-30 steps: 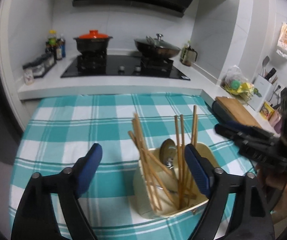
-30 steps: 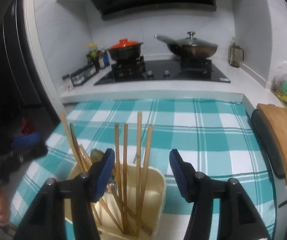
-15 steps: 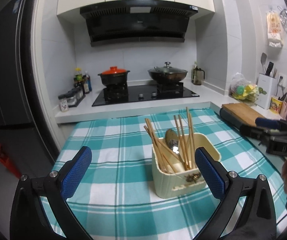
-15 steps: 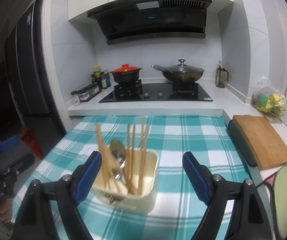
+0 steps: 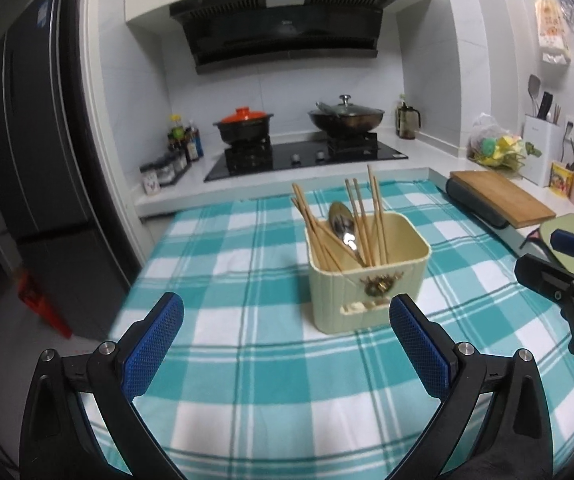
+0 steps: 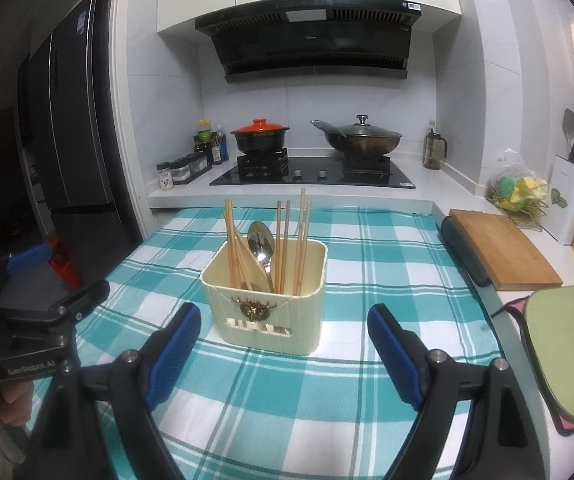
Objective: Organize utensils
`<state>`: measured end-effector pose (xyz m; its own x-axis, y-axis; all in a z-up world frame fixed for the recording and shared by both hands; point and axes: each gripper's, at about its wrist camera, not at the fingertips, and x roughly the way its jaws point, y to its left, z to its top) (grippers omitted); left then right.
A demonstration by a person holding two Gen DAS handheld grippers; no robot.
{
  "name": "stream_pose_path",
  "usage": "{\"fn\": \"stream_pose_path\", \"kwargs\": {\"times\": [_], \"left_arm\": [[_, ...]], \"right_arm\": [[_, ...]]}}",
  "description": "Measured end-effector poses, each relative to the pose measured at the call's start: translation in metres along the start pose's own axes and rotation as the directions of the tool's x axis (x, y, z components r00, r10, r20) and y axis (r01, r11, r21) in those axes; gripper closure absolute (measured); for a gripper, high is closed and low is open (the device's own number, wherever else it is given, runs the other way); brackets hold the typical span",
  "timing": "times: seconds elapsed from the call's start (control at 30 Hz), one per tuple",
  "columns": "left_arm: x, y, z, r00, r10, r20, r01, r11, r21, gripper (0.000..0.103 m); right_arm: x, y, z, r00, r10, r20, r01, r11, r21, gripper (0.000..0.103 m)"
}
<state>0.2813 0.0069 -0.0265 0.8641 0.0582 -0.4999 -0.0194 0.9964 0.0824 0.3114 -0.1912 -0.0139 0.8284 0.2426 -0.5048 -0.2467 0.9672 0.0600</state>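
**Utensil holder on the checked desk, both hand-held grippers released in front of it**

A cream utensil holder stands upright on a desk covered with a teal and white checked cloth. The holder is the landmark for everything that follows. Inside it, several wooden chopsticks lean at different angles, their tops rising well above its rim. A metal spoon stands among them, bowl upward. A small gold ornament sits on the holder's front wall.

In front of the holder, apart from it, the left hand-held gripper has its blue-padded jaws spread wide with nothing between them but cloth. The right hand-held gripper is also in front of the holder and not touching it. Its jaws have just been opening and now stand released, with nothing held.

Behind the holder, past the desk's far edge, a black hob carries a dark pot with an orange lid and a lidded wok. To the right of the holder, a wooden cutting board lies on the white counter.
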Motion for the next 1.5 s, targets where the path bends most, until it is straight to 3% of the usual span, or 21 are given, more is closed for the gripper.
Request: {"fn": "stream_pose_path", "kwargs": {"times": [0.23,0.43,0.63,1.1,1.5], "left_arm": [[-0.001,0.002,-0.021,0.996,-0.045,-0.078,0.04,0.997,-0.06,0.0],[-0.022,0.004,-0.029,0.996,-0.059,-0.063,0.054,0.996,-0.076,0.0],[-0.045,0.001,-0.033,0.999,-0.036,-0.039,0.035,0.999,-0.031,0.0],[-0.055,0.004,-0.038,0.998,-0.023,-0.062,0.021,0.999,-0.041,0.0],[-0.053,0.005,-0.039,0.995,0.033,-0.093,-0.036,0.999,-0.031,0.0]], "right_arm": [[-0.013,-0.005,-0.02,0.999,-0.029,-0.038,0.03,0.999,0.034,0.016],[-0.026,0.004,-0.029,0.998,0.015,-0.053,-0.012,0.999,0.053,0.013],[-0.033,0.026,-0.038,0.994,-0.012,-0.105,0.014,1.0,0.023,0.013],[-0.068,0.044,-0.032,0.996,-0.067,-0.053,0.067,0.998,0.002,0.013],[-0.078,0.047,-0.028,0.996,-0.072,-0.054,0.072,0.997,-0.004,0.013]]}}
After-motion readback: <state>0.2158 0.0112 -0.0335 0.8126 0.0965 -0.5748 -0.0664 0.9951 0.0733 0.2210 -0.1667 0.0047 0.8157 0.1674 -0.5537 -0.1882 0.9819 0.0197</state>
